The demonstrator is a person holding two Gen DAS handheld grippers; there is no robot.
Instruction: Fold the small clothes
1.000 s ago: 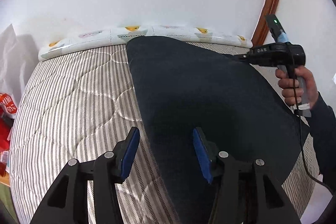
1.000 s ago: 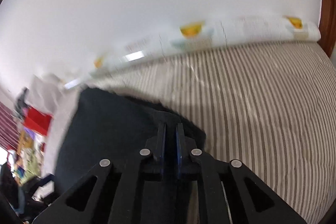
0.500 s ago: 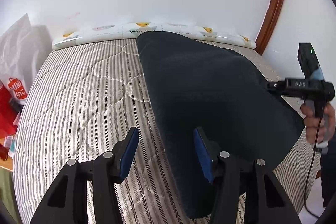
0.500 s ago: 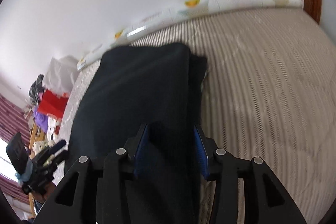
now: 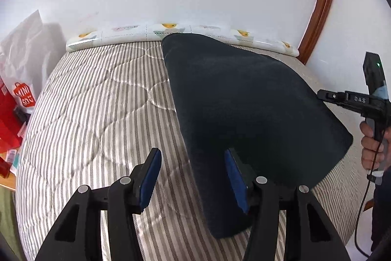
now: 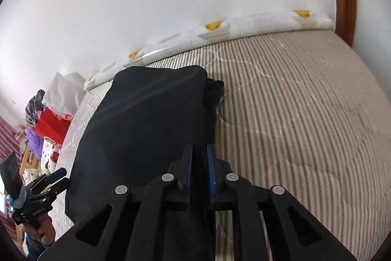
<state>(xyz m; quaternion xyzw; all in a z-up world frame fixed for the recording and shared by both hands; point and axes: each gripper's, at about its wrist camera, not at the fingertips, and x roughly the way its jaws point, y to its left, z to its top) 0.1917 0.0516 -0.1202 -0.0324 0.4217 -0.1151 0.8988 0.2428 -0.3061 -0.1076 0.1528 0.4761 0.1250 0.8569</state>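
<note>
A dark navy garment [image 5: 246,111] lies folded flat on the striped mattress [image 5: 97,114]. It also shows in the right wrist view [image 6: 146,129]. My left gripper [image 5: 193,175] is open, its jaws straddling the garment's near left edge, touching nothing. My right gripper [image 6: 199,163] is shut on the garment's right edge, with dark cloth between the blue pads. In the left wrist view the right gripper [image 5: 325,96] sits at the garment's right edge.
A patterned white bolster [image 5: 171,31] lies along the wall at the mattress's far edge. Red and white shopping bags [image 5: 17,89] stand left of the bed. A wooden door frame [image 5: 320,4] rises at the right.
The right gripper opened half a second ago and has shut again on the garment's right edge. The garment has settled flatter. The left gripper stayed open.
</note>
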